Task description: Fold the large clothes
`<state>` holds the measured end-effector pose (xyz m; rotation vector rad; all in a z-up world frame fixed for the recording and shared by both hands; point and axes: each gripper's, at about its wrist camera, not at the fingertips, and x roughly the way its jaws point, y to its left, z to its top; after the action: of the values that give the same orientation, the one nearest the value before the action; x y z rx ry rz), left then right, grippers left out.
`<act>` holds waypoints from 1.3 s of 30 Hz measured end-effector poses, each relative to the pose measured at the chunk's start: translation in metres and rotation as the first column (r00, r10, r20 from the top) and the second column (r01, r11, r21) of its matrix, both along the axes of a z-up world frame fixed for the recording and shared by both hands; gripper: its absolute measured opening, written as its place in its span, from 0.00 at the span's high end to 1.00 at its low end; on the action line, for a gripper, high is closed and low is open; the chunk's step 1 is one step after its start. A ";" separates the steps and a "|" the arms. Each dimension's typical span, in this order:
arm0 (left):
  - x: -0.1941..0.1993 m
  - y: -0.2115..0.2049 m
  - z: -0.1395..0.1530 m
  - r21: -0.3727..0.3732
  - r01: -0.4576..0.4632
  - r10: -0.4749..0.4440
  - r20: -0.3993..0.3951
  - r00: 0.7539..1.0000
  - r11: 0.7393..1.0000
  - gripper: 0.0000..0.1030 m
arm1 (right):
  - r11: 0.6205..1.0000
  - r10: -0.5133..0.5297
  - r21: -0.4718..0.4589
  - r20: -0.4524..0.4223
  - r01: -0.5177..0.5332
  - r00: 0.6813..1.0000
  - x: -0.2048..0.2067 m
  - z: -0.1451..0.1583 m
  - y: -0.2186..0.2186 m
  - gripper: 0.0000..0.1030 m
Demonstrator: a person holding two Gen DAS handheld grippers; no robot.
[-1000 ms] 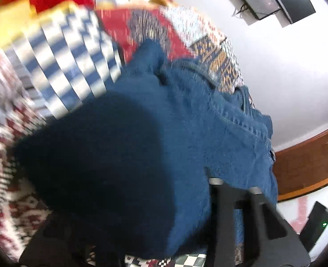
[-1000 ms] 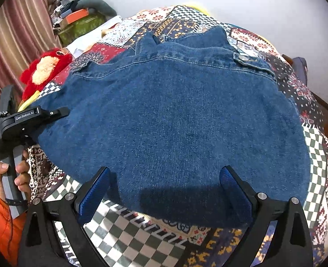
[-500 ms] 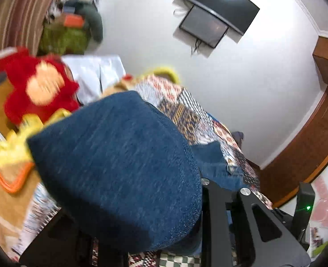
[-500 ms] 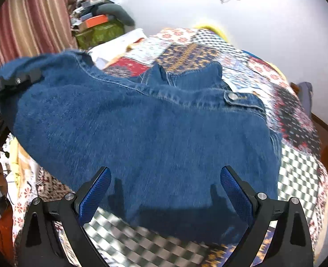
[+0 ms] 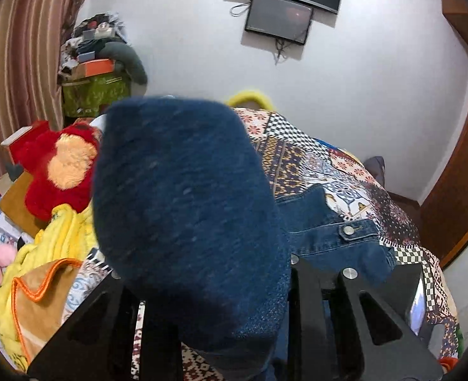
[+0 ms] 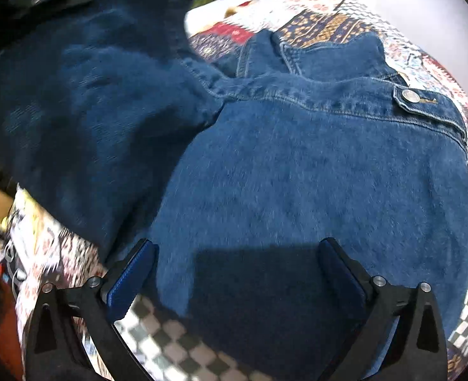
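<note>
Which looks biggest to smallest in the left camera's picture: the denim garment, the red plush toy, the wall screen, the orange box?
1. denim garment, bulging close to the lens, so nearness inflates it
2. red plush toy
3. wall screen, farther off, so its true size is unsure
4. orange box

A patchwork quilt (image 5: 313,158) in reds, blues and checks is covering the bed. A red plush toy (image 5: 59,171) is lying beside a crumpled yellow blanket (image 5: 59,238). Two dark screens (image 5: 278,16) are hanging on the white wall, and a striped curtain (image 5: 18,47) is hanging left of a cluttered green-draped stand (image 5: 94,92)
</note>
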<state>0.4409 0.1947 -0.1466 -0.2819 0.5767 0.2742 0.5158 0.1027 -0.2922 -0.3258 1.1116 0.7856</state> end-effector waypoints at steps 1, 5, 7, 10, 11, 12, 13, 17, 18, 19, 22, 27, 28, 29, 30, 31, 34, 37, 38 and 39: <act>0.002 -0.004 0.002 0.006 0.009 -0.009 0.003 1.000 1.000 0.76 | 1.000 -0.003 0.004 -0.018 0.003 1.000 0.001 0.002 -0.007 0.00; 0.016 -0.031 0.015 0.035 0.073 -0.074 0.024 0.997 0.997 0.76 | 0.992 -0.092 0.083 -0.041 0.095 0.995 0.004 0.024 -0.061 0.00; 0.023 -0.050 0.021 0.057 0.115 -0.117 0.032 0.993 0.992 0.76 | 0.980 -0.160 0.111 -0.045 0.164 0.986 0.006 0.034 -0.094 0.00; 0.030 -0.076 0.028 0.088 0.176 -0.180 0.039 0.983 0.980 0.76 | 0.950 -0.275 0.140 -0.040 0.278 0.961 0.005 0.049 -0.148 0.00; 0.032 -0.086 0.030 0.100 0.199 -0.204 0.040 0.978 0.975 0.76 | 0.936 -0.321 0.145 -0.026 0.321 0.947 0.005 0.055 -0.168 0.00; 0.034 -0.097 0.030 0.110 0.221 -0.226 0.041 0.973 0.969 0.76 | 0.925 -0.354 0.144 -0.011 0.352 0.935 0.004 0.059 -0.180 0.00; 0.036 -0.111 0.030 0.128 0.246 -0.253 0.040 0.967 0.961 0.76 | 0.912 -0.390 0.140 0.007 0.385 0.921 0.004 0.063 -0.196 0.00; 0.034 -0.164 0.017 0.222 0.344 -0.353 0.003 0.935 0.912 0.76 | 0.861 -0.491 0.153 0.002 0.485 0.871 0.000 0.075 -0.251 0.00; 0.030 -0.183 0.007 0.273 0.383 -0.389 -0.032 0.921 0.883 0.76 | 0.850 -0.509 0.157 -0.002 0.503 0.861 -0.004 0.075 -0.259 0.00; 0.027 -0.196 -0.002 0.300 0.410 -0.412 -0.060 0.909 0.861 0.76 | 0.838 -0.528 0.161 -0.005 0.522 0.849 -0.007 0.076 -0.269 0.00; 0.013 -0.230 -0.035 0.353 0.525 -0.494 -0.180 0.851 0.775 0.76 | 0.813 -0.569 0.165 0.022 0.559 0.822 -0.021 0.081 -0.295 0.00; -0.004 -0.257 -0.081 0.366 0.642 -0.540 -0.349 0.766 0.674 0.76 | 0.801 -0.587 0.153 0.011 0.578 0.810 -0.035 0.077 -0.313 0.00; -0.005 -0.259 -0.087 0.355 0.654 -0.541 -0.372 0.754 0.668 0.72 | 0.800 -0.588 0.154 0.008 0.580 0.809 -0.038 0.077 -0.313 0.00; -0.005 -0.258 -0.090 0.339 0.666 -0.544 -0.391 0.743 0.665 0.67 | 0.798 -0.590 0.156 0.004 0.583 0.807 -0.041 0.078 -0.314 0.00; -0.005 -0.256 -0.091 0.325 0.673 -0.546 -0.403 0.734 0.665 0.65 | 0.795 -0.592 0.160 0.001 0.585 0.806 -0.043 0.078 -0.314 0.00; -0.007 -0.255 -0.091 0.308 0.680 -0.553 -0.408 0.726 0.666 0.58 | 0.794 -0.594 0.165 -0.002 0.586 0.805 -0.046 0.080 -0.314 0.00; -0.015 -0.249 -0.078 0.175 0.720 -0.625 -0.389 0.677 0.671 0.29 | 0.793 -0.591 0.182 -0.001 0.581 0.807 -0.050 0.086 -0.312 0.00; -0.027 -0.238 -0.061 0.055 0.742 -0.687 -0.336 0.644 0.668 0.26 | 0.801 -0.577 0.199 0.003 0.565 0.817 -0.053 0.095 -0.304 0.00; -0.032 -0.231 -0.054 0.045 0.734 -0.688 -0.313 0.654 0.677 0.26 | 0.807 -0.566 0.207 0.005 0.553 0.825 -0.054 0.099 -0.298 0.00; -0.037 -0.224 -0.045 0.049 0.719 -0.677 -0.295 0.674 0.694 0.26 | 0.812 -0.558 0.211 0.006 0.545 0.830 -0.053 0.100 -0.294 0.00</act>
<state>0.4038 -0.0290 -0.1920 0.1567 0.8739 -0.4101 0.4624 -0.1909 -0.1923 0.1471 0.9800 0.3528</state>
